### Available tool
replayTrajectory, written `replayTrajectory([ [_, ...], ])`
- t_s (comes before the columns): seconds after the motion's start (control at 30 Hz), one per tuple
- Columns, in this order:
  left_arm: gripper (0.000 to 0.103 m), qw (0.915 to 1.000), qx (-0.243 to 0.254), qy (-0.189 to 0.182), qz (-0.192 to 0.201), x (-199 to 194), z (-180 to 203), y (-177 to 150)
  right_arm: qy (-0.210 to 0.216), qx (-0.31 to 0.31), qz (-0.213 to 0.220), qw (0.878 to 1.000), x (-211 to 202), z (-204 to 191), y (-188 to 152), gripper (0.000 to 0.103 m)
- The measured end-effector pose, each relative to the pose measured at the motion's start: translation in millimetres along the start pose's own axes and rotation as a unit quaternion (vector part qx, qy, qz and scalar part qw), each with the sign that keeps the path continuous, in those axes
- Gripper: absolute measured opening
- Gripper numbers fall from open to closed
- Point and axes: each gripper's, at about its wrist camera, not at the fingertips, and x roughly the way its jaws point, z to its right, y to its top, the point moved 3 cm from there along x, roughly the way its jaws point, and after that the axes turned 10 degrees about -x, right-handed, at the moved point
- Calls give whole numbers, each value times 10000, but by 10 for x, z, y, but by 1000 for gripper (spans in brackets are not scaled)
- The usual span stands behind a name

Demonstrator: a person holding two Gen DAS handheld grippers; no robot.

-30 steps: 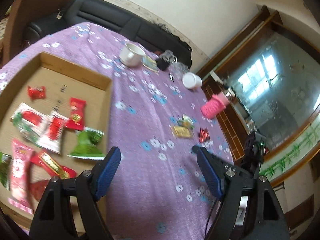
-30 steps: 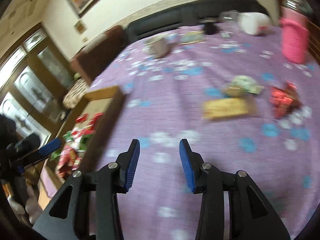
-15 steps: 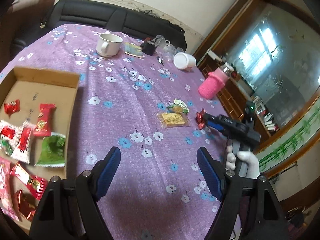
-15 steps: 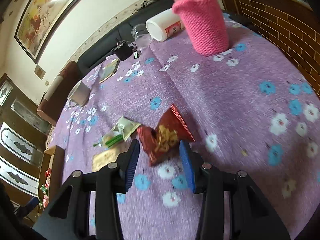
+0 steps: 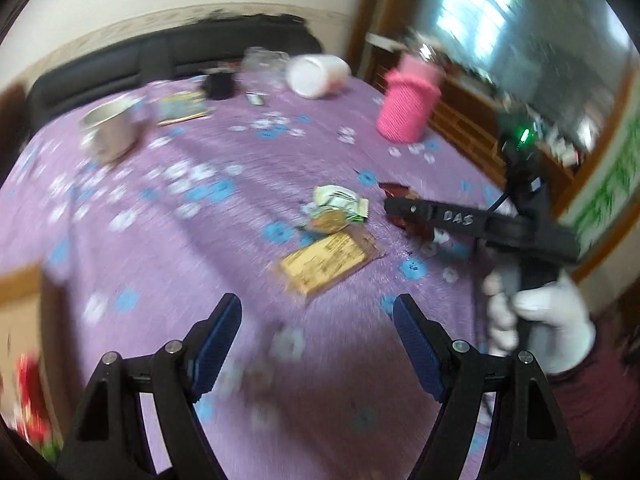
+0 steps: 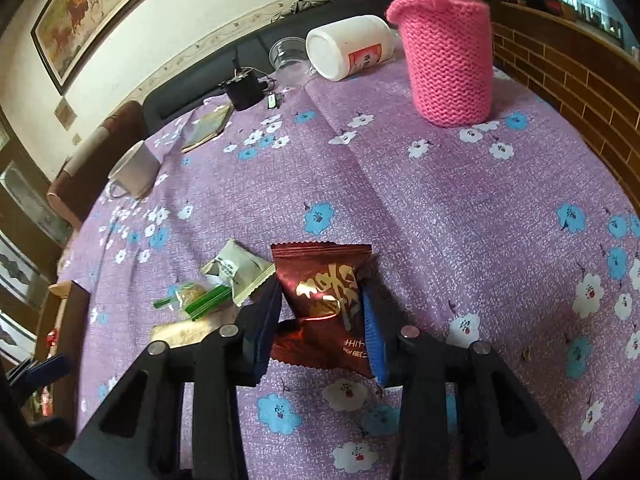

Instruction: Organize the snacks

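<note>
A dark red snack packet (image 6: 324, 300) lies on the purple flowered tablecloth between the fingers of my right gripper (image 6: 320, 312), which close around it. A pale green packet (image 6: 236, 270), a clear-wrapped biscuit (image 6: 192, 296) and a yellow-brown packet (image 6: 180, 332) lie just to its left. In the left wrist view my left gripper (image 5: 318, 332) is open and empty above the cloth, short of the yellow-brown packet (image 5: 326, 260). The right gripper (image 5: 404, 208) reaches in from the right over the red packet (image 5: 396, 192). The cardboard box corner (image 5: 24, 288) with red snacks sits at the left.
A pink knitted bottle sleeve (image 6: 446, 60), a white jar on its side (image 6: 348, 50), a clear cup (image 6: 286, 58), a black object (image 6: 244, 88), a booklet (image 6: 206, 128) and a white mug (image 6: 134, 170) stand further back. A black sofa lies beyond the table.
My right gripper has moved forward onto the dark red packet and now has it between its fingers. My left gripper has swung right, from the box toward the loose packets.
</note>
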Motion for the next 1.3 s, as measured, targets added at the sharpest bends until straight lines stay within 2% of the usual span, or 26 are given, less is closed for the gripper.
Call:
replayTrajectory([
  [0.1,78,9992,326,-59,-235,312,75,95,138,41,-15,9999,-5,24,0,40],
  [0.27,78,9957,857,95,-326,628,210,215,396,237,-49,9989,-2,89,16,40],
  [0.37,76,9920,1071,301,-594,743,271,172,473,326,-70,9983,-5,109,16,40],
  [0.43,62,9919,1105,273,-565,688,305,140,478,341,-75,9982,-6,107,17,40],
  [0.47,47,9922,1067,239,-590,652,315,120,469,340,-75,9983,-10,104,13,40],
  [0.57,38,9914,1117,400,-561,556,344,27,425,309,-73,9986,-22,98,3,40],
  [0.77,35,9966,637,269,-454,320,244,-171,469,261,-66,9985,-41,50,3,40],
  [0.83,31,9980,442,226,-383,205,184,-240,492,236,39,9985,-86,30,9,40],
  [0.93,21,9996,85,171,-213,-7,57,-313,450,196,162,9987,-142,11,18,40],
  [1.1,20,9981,-620,-1,4,-336,-229,-448,454,183,163,9987,-137,-22,0,40],
  [1.23,23,9963,-858,-16,31,-334,-322,-486,527,220,75,9983,-92,-48,-35,40],
  [1.27,28,9967,-809,-19,51,-327,-294,-478,542,221,68,9983,-92,-54,-40,40],
  [1.3,38,9973,-727,-55,62,-314,-245,-461,555,222,76,9982,-100,-55,-43,40],
])
